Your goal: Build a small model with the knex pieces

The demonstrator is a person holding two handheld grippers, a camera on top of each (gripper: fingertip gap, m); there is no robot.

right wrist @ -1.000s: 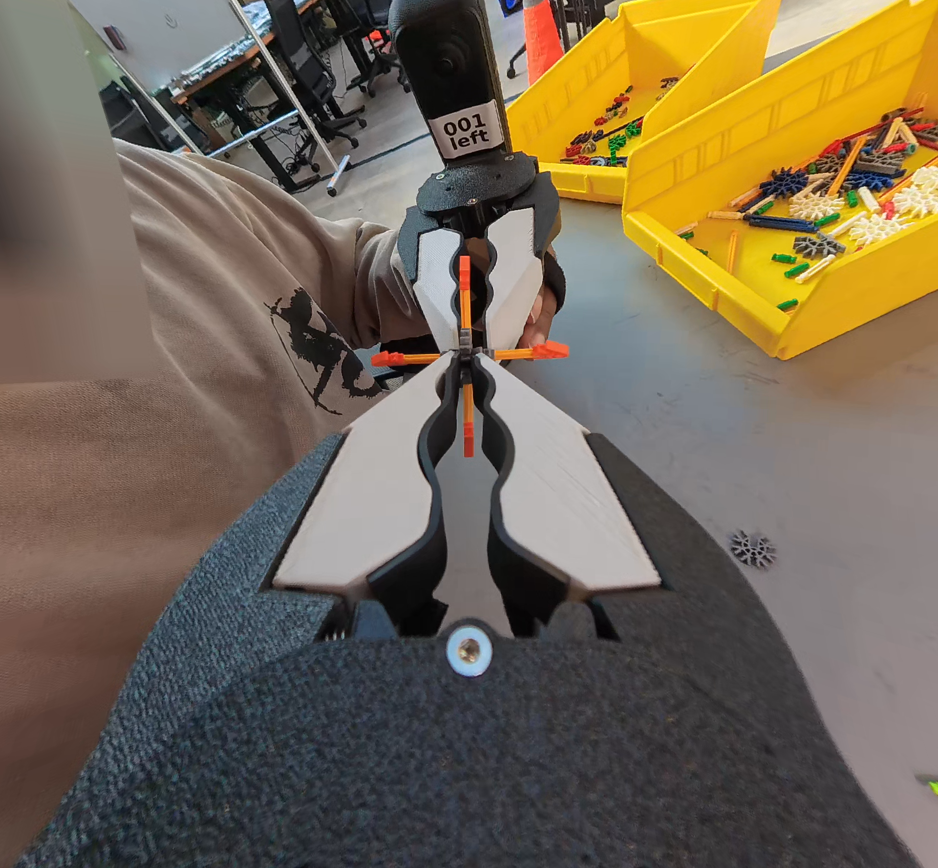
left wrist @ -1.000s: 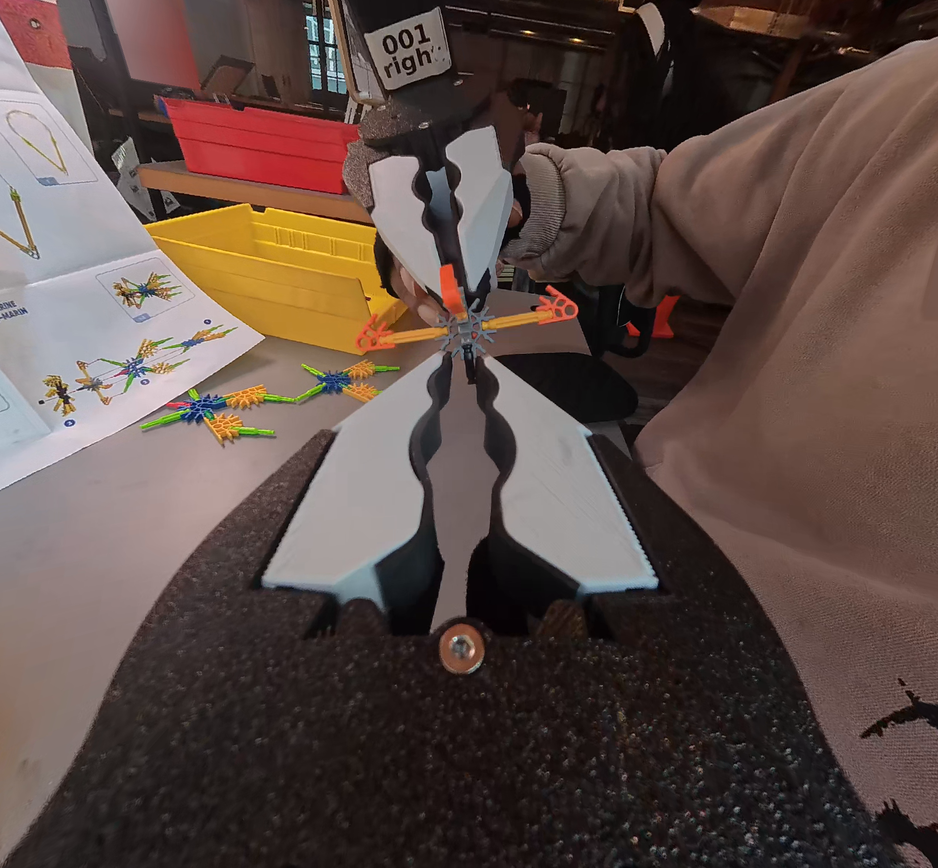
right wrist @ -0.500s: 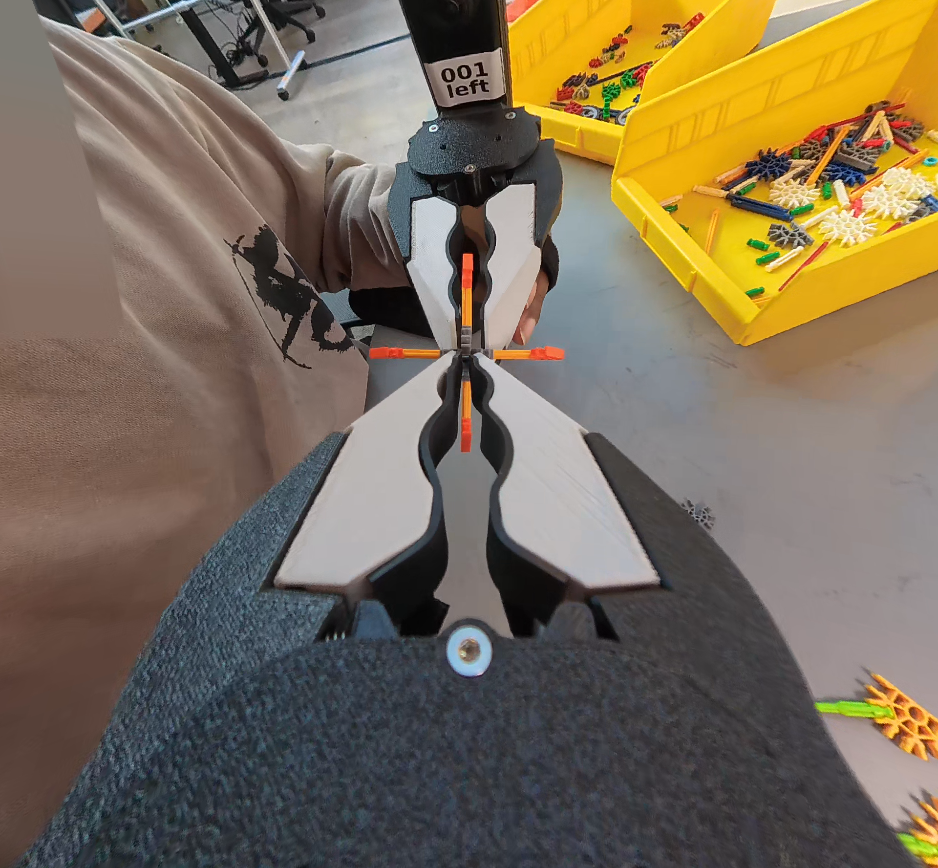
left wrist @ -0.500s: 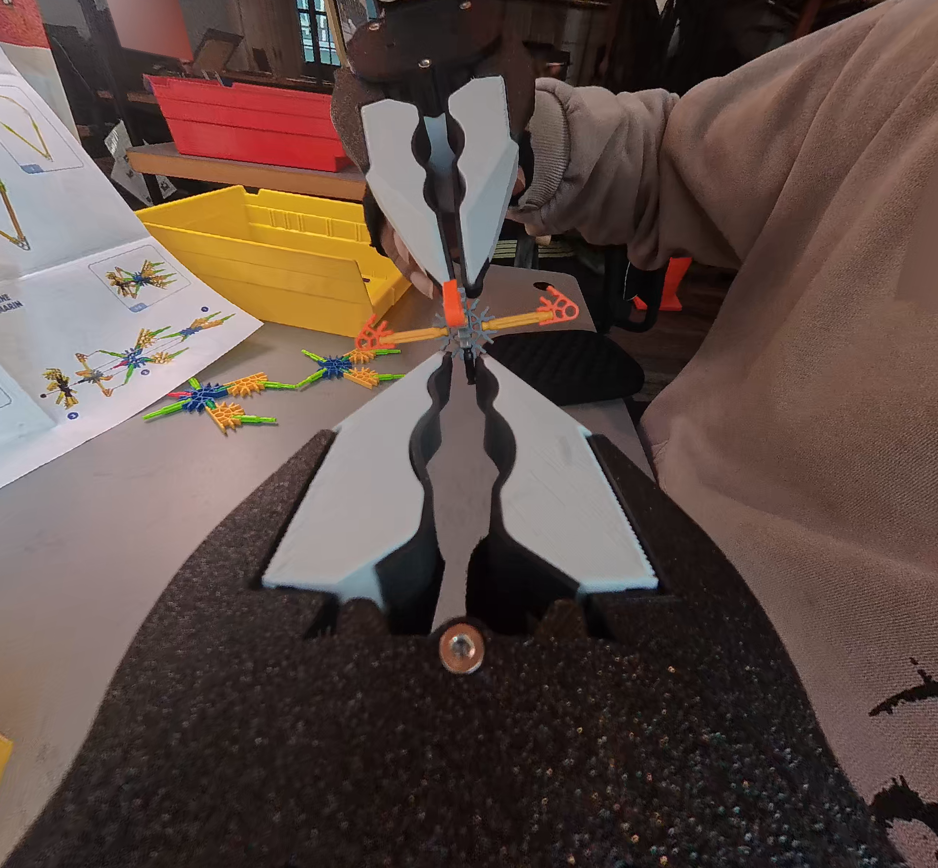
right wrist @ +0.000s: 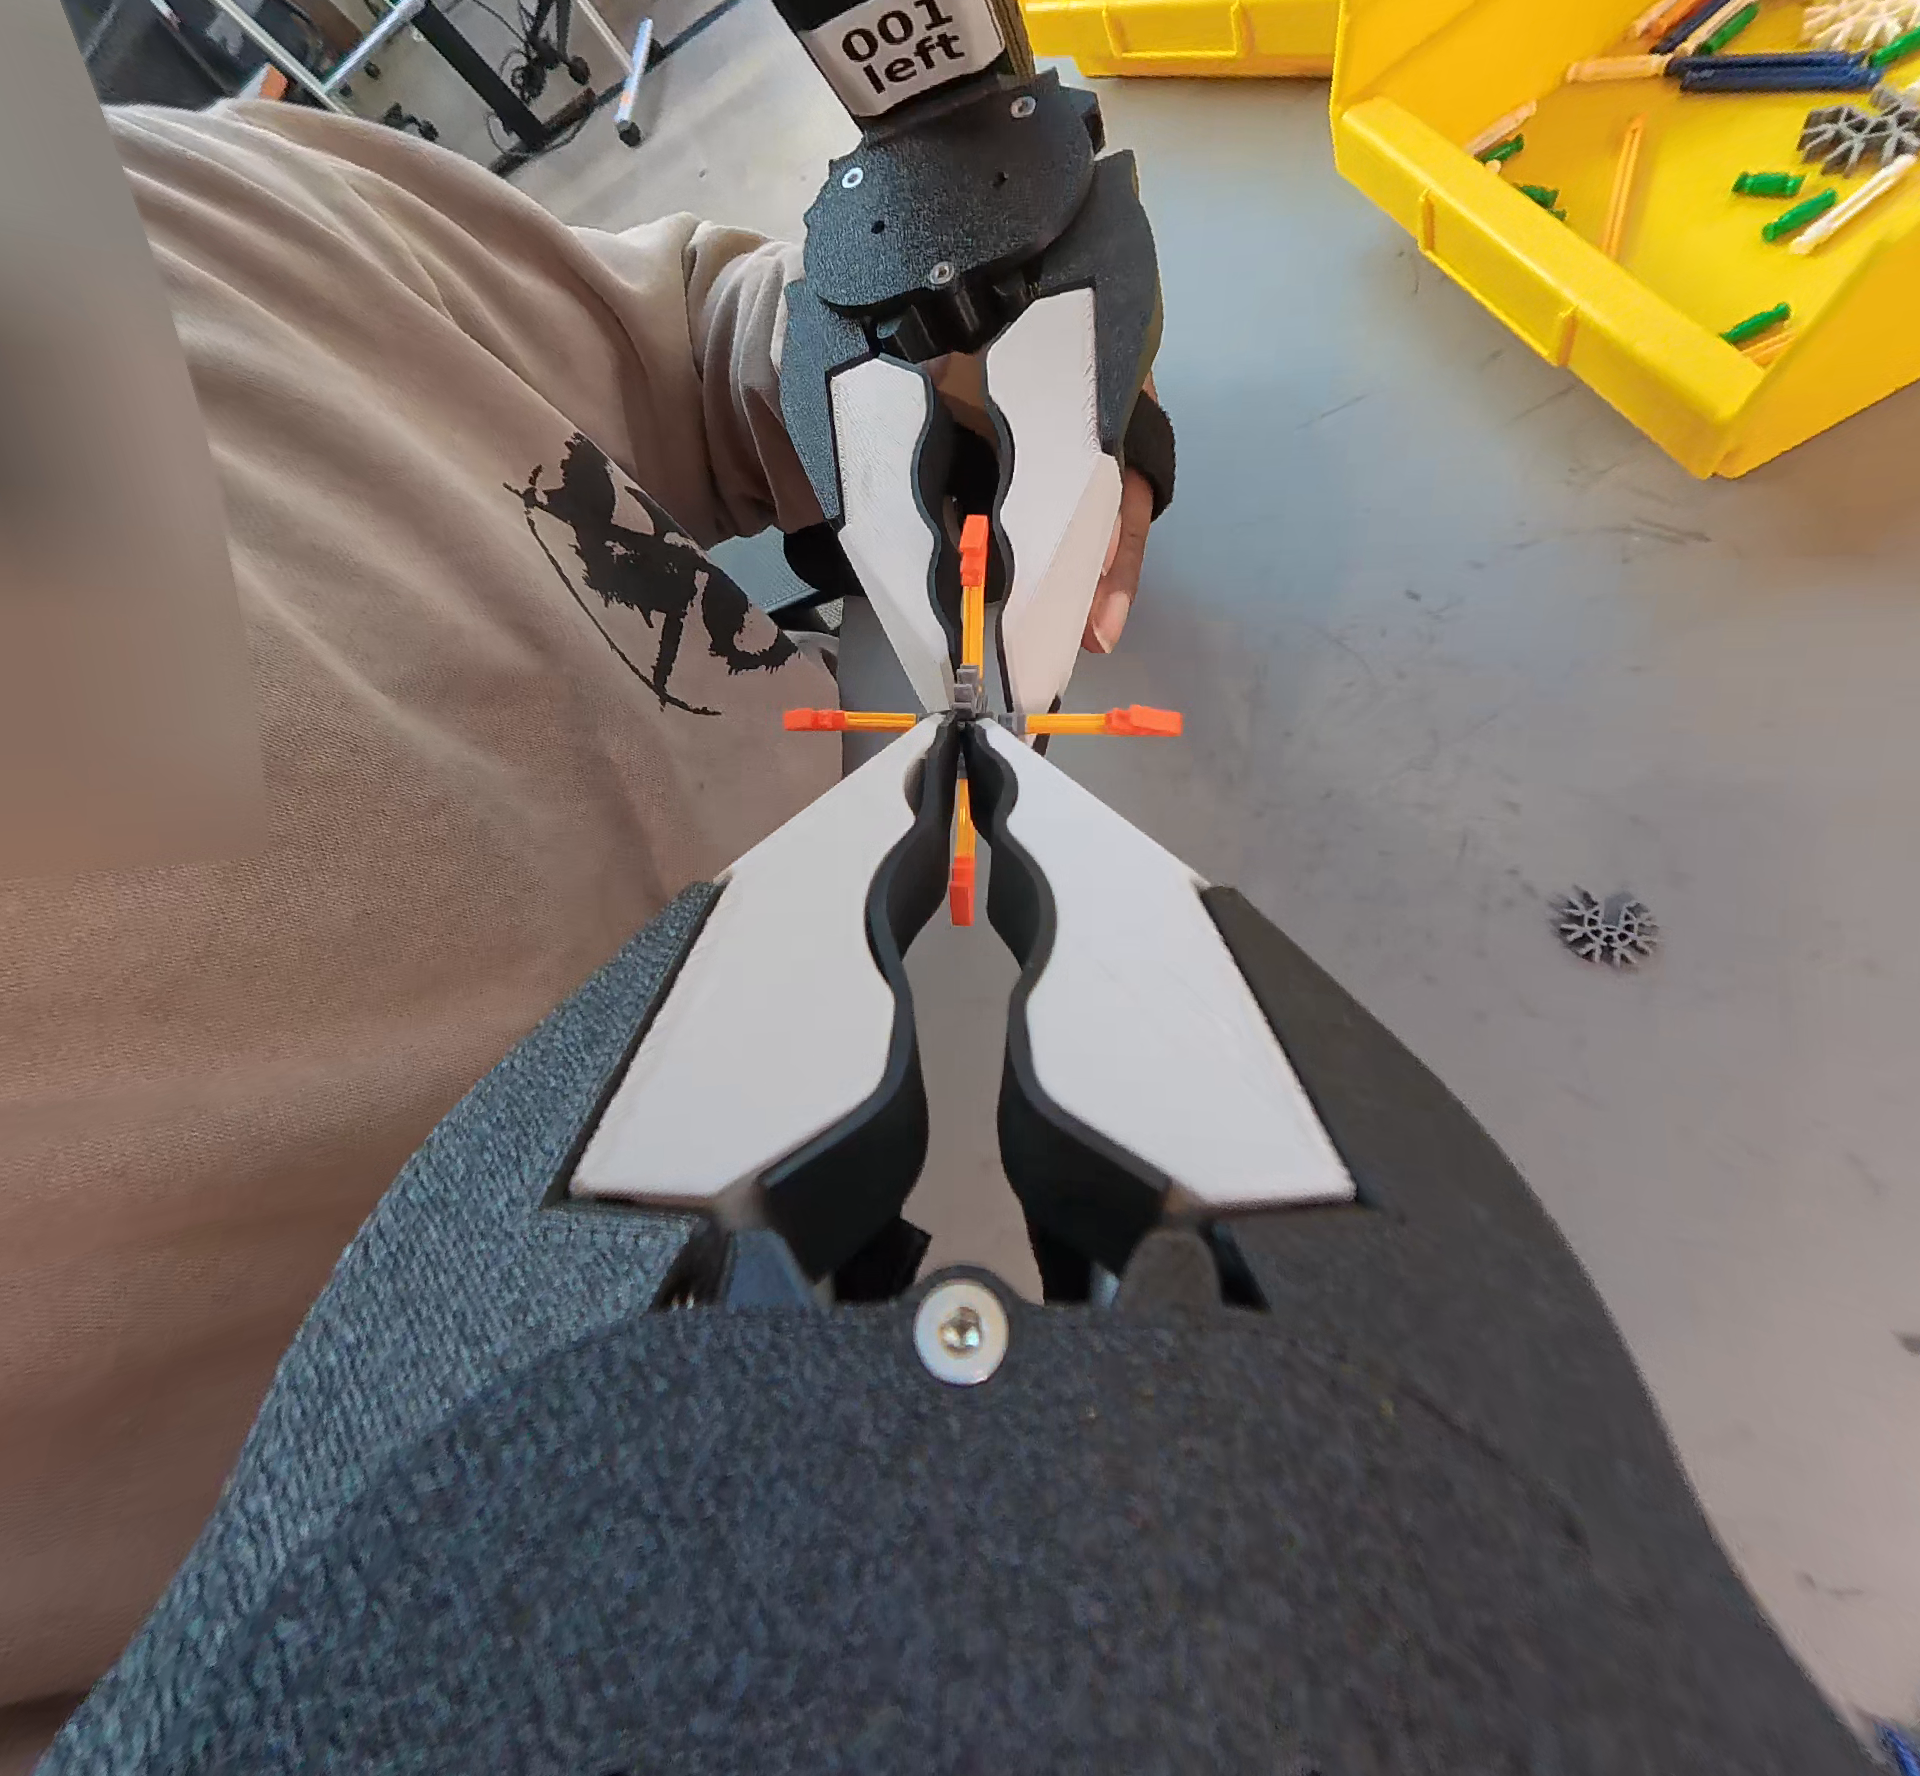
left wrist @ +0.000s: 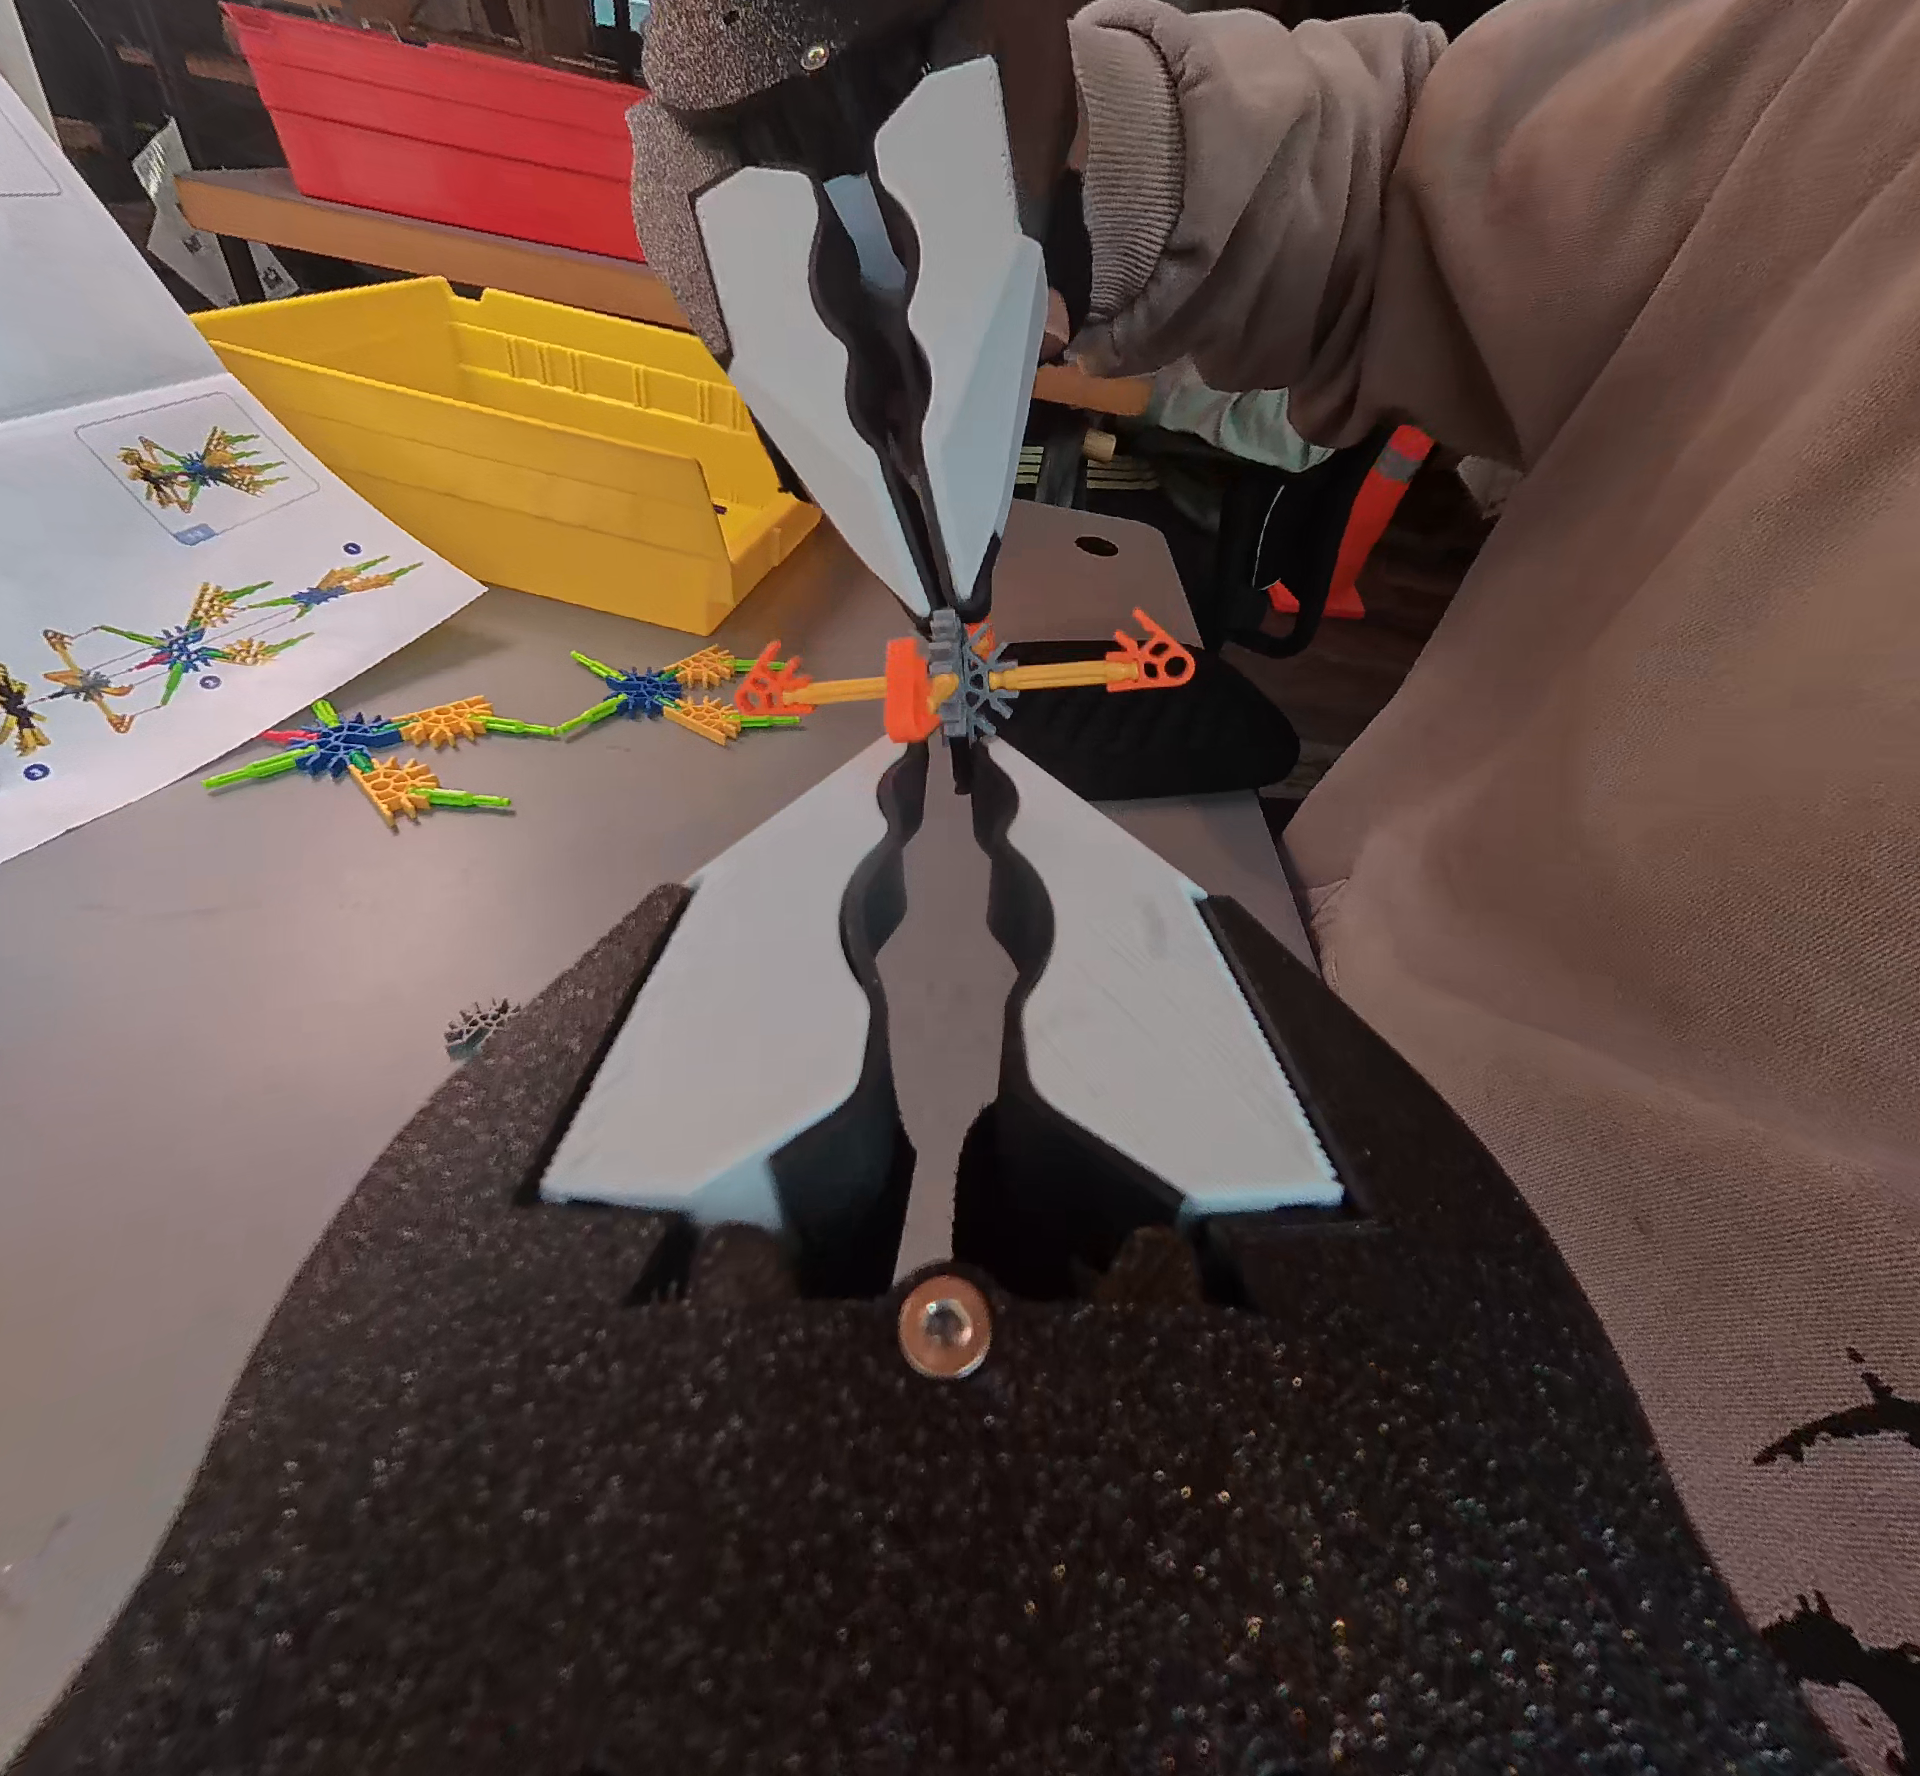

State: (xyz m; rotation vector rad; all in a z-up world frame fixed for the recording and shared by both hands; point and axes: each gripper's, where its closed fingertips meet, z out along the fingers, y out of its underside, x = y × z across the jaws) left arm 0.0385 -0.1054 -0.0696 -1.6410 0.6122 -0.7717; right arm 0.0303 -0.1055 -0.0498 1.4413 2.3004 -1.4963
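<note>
A small rod-and-connector assembly [left wrist: 971,687] has a grey snowflake hub, yellow rods and orange end pieces. It is held in the air between both grippers, which meet tip to tip. My left gripper [left wrist: 951,760] is shut on it at the hub. My right gripper [right wrist: 961,734] is shut on it from the opposite side. In the right wrist view the assembly [right wrist: 966,713] shows rods left and right. One orange-tipped rod [right wrist: 961,879] lies between my right fingers. Another orange-tipped rod [right wrist: 974,552] lies between the left gripper's fingers [right wrist: 883,500]. The right gripper's fingers [left wrist: 800,355] come down from above in the left wrist view.
Two finished blue, orange and green assemblies [left wrist: 353,750] lie by a printed instruction sheet [left wrist: 156,531]. There is a yellow bin [left wrist: 499,438] with a red bin [left wrist: 436,137] behind it. Two yellow bins of loose pieces [right wrist: 1662,272] sit at the right. A loose grey connector [right wrist: 1605,926] lies on the table. A person's beige sleeve [left wrist: 1558,479] is close by. Only a small space, under 4 cm, lies between the two pairs of fingers.
The right gripper has come nearer and tilted toward the left wrist camera. The orange piece at its tips has moved down beside the grey hub. Both grippers stay shut.
</note>
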